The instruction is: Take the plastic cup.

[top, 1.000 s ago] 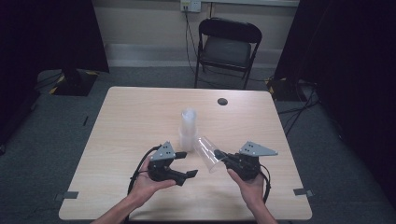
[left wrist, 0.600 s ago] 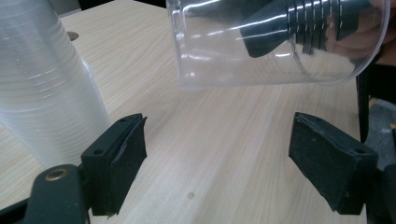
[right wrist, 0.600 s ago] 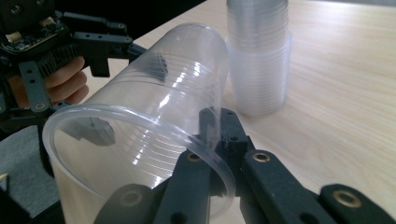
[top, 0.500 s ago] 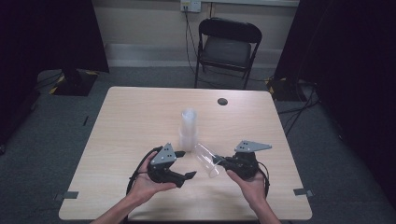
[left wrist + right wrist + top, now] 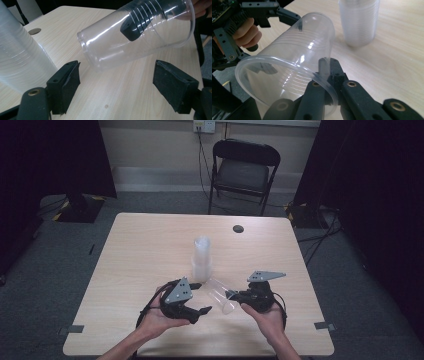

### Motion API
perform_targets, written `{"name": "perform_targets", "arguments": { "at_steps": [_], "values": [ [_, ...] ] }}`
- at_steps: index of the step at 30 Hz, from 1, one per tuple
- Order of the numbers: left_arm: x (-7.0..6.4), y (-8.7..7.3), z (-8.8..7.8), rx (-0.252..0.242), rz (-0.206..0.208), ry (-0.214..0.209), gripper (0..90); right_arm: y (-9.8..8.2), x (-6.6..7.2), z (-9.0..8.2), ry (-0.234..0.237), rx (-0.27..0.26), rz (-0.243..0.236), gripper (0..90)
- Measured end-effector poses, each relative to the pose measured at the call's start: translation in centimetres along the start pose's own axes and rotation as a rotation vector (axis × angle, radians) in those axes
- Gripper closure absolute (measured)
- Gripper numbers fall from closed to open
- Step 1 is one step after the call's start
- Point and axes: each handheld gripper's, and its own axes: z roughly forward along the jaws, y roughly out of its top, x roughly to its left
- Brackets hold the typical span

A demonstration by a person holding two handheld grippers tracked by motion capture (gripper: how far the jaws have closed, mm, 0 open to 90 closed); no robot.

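The right gripper [image 5: 239, 296] pinches the rim wall of a clear plastic cup [image 5: 220, 295], one jaw inside it. The cup is held tilted above the table [image 5: 140, 250], its long axis running base-first toward the left gripper [image 5: 200, 297], whose jaws stand spread and have just been closing, the base (untouched) just ahead of them. A stack of clear cups [image 5: 201, 257] stands beyond. No lettering is readable anywhere.
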Motion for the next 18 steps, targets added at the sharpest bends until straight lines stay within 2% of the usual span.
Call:
{"name": "perform_targets", "arguments": {
  "at_steps": [2, 4, 5, 6, 7, 8, 9, 14, 18],
  "values": [
    [-0.1, -0.1, 0.1, 0.013, 0.034, 0.015, 21.8, 0.0, 0.0, 0.3, 0.011, 0.034, 0.008, 90.0],
    [-0.2, -0.1, 0.2, 0.017, 0.055, 0.011, 21.2, -0.1, 0.1, 0.5, 0.018, 0.056, 0.012, 90.0],
    [-0.4, -0.2, 0.3, 0.027, 0.085, 0.015, 20.5, -0.1, 0.1, 0.8, 0.027, 0.079, 0.016, 90.0],
    [-0.4, -0.2, 0.3, 0.027, 0.085, 0.015, 20.6, -0.1, 0.1, 0.8, 0.027, 0.079, 0.016, 90.0],
    [-0.5, -0.2, 0.4, 0.035, 0.101, 0.013, 20.6, -0.1, 0.1, 0.9, 0.032, 0.089, 0.018, 90.0],
    [-0.6, -0.2, 0.5, 0.040, 0.131, 0.014, 21.0, -0.1, 0.2, 1.1, 0.039, 0.108, 0.021, 90.0],
    [-0.8, -0.3, 0.6, 0.043, 0.138, 0.014, 20.1, -0.2, 0.2, 1.3, 0.048, 0.129, 0.026, 90.0],
    [-1.7, -0.3, 1.1, 0.088, 0.230, 0.012, 16.5, -0.3, 0.1, 1.8, 0.079, 0.177, 0.024, 90.0],
    [-2.1, -0.4, 1.5, 0.096, 0.269, 0.024, 15.2, -0.3, 0.2, 2.1, 0.082, 0.197, 0.025, 90.0]
  ]
}}
